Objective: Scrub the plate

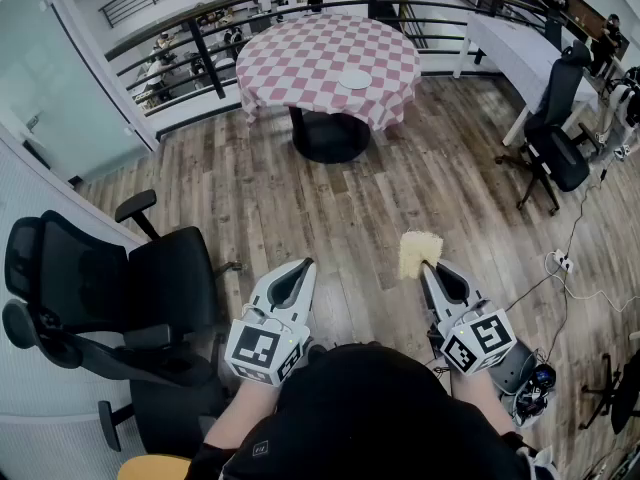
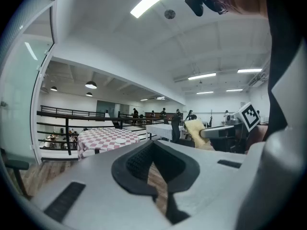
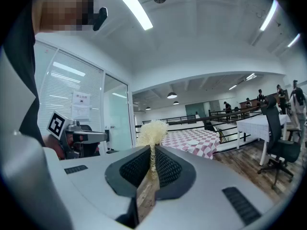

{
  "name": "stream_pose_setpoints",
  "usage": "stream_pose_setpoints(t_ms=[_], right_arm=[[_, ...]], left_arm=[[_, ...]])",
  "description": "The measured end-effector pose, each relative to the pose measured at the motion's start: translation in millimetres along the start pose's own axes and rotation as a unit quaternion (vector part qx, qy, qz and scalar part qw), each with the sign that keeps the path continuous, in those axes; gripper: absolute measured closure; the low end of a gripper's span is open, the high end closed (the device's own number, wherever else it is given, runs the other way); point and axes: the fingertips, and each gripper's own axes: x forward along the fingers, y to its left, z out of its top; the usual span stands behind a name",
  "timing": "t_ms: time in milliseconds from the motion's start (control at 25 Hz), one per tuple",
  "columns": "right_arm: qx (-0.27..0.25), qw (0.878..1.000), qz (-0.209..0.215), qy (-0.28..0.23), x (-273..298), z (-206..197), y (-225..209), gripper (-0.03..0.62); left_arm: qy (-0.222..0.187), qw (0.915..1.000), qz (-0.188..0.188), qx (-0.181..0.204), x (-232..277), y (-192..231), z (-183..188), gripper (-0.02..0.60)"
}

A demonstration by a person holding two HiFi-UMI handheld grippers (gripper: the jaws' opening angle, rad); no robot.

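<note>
Approaching is the step I judge to be in hand, since no scrubbing has started: the white plate (image 1: pixel 354 80) lies alone on the round surface (image 1: pixel 300 68) with the red-and-white checked cloth, well apart from both claws across a stretch of wooden floor (image 1: pixel 400 178). My right claw (image 1: pixel 426 266) is clamped on a yellow scrub pad (image 1: pixel 420 253). In the right gripper view the jaws pinch its lower edge and the frayed, fibrous top fans out above them. My left claw (image 1: pixel 300 268) is closed and empty, and in the left gripper view its jaws meet with nothing between them. Both claws are held roughly level in front of me, pointing toward the surface. A black office chair (image 1: pixel 150 288) stands just to my left, clear of the straight path ahead. The next move, as I read it, calls for walking up to the near edge of the surface until the plate is within reach. I would then bring the pad down flat onto the plate. The plate looks light and the cloth may let it slide, so the left claw will probably need to open and steady the rim before the right one rubs.
</note>
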Motion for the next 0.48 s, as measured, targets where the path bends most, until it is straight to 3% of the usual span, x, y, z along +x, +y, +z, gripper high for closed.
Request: stream_pose_setpoints(t_ms=[480], right_arm=[[-0.003, 1.0, -0.005, -0.002, -25.7, -2.0, -29.4, 0.557]], left_arm=[[0.001, 1.0, 0.001, -0.002, 20.4, -28.9, -3.6, 0.578]])
